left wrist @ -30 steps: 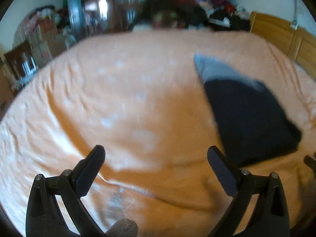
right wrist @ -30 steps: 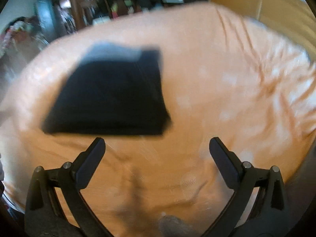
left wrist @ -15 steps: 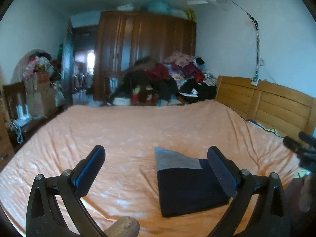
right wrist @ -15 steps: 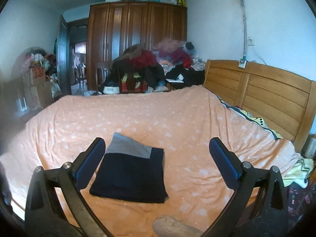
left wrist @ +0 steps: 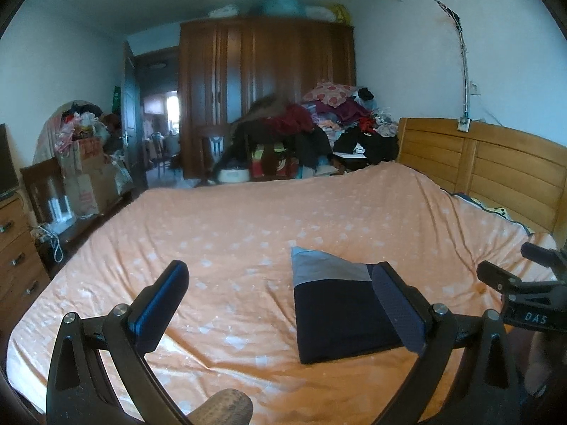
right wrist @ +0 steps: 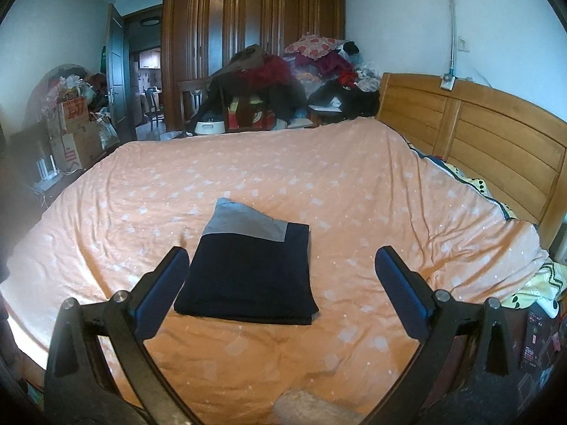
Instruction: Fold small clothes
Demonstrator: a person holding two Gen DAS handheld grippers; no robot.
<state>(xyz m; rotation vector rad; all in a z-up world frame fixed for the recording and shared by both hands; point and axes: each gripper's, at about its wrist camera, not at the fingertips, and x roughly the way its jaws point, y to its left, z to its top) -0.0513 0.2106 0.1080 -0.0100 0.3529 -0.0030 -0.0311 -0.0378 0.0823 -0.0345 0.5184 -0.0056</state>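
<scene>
On the orange bedspread: folded navy garment lies flat | your left tool and right tool released, hovering | wardrobe, headboard, clothes pile behind.

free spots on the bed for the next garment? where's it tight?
Bare sheet left of the folded garment, toward the boxes; more between the garment and the headboard, and behind it up to the clothes pile. Tight only near the right edge, where bedding bunches.
</scene>
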